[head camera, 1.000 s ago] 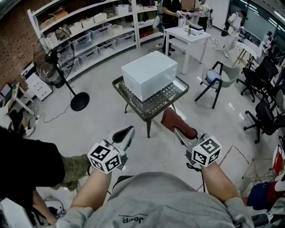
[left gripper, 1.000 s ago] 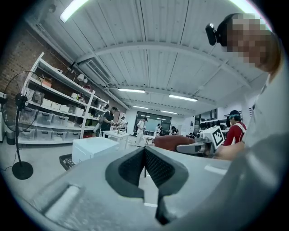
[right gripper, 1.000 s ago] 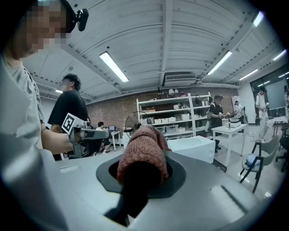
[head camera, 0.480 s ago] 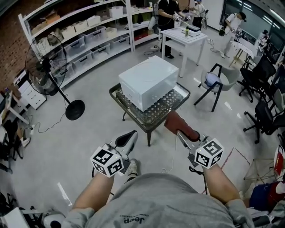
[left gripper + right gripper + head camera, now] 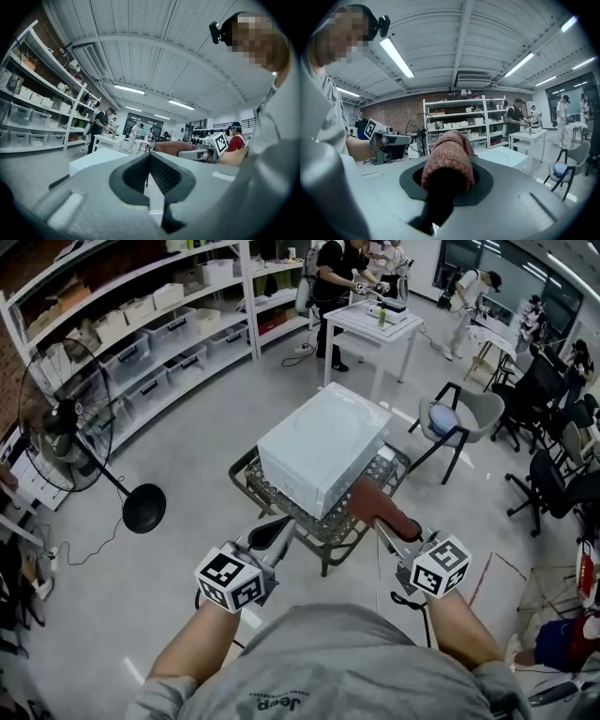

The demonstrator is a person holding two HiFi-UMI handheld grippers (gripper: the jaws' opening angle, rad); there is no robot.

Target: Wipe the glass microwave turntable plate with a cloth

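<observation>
- At the left edge of the head view, a black pedestal fan (image 5: 64, 423) stands on the grey floor, well apart from the work and no obstacle to it.
- Lower left of centre, the left gripper (image 5: 277, 527) is clenched on nothing. Its own view shows the dark pads pressed together with only the room beyond. This free tool looks best suited to opening the oven and steadying the glass, so its jaws will need to part first.
- At centre, a white box-shaped microwave oven (image 5: 323, 457) sits on a dark wire-mesh side table (image 5: 246, 479). The glass turntable plate shows in no view (presumably it is inside the oven, though nothing here confirms that). Wiping has therefore not begun, and the step in hand looks like the approach. Which face carries the door cannot be told from above, so it seems wise to find that side before reaching in.
- Right of centre, the right gripper (image 5: 386, 527) grasps a reddish-brown knitted cloth (image 5: 375, 502), which bulges out past the jaw tips toward the near edge of the table. That overhang helps: the knit, not hard metal, should meet the glass.
- Once the plate is reached, light, even strokes with the other tool bracing the rim should stop smooth glass from sliding or chipping.
</observation>
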